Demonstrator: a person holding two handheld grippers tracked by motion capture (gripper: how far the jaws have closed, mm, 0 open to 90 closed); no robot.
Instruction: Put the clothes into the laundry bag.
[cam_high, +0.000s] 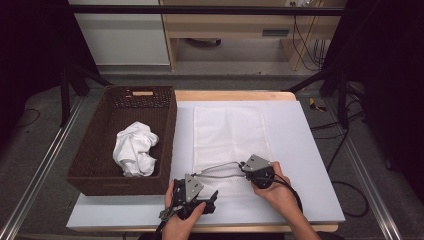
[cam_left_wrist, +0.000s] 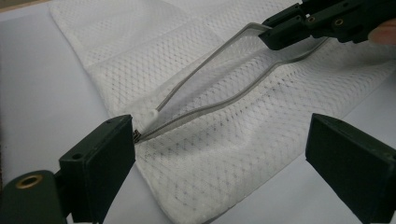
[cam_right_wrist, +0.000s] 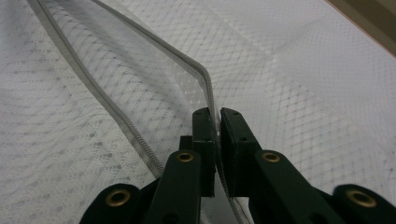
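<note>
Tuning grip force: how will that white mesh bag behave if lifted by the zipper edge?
Likely floppy: the mesh bag lies flat and sags below the zipper edge where the right gripper pinches it. Probably very light, since the open netting looks thin and see-through. The grey zipper tape holds a curve, so it seems somewhat stiffer than the mesh.

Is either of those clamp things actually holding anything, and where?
The right hand-held gripper pinches the mesh laundry bag by the upper zipper edge of its open mouth. The left hand-held gripper is open, holding nothing.

I can read no text, label, brand, number or sign on anything in front of me, neither on the table nor on what lies on it.
</note>
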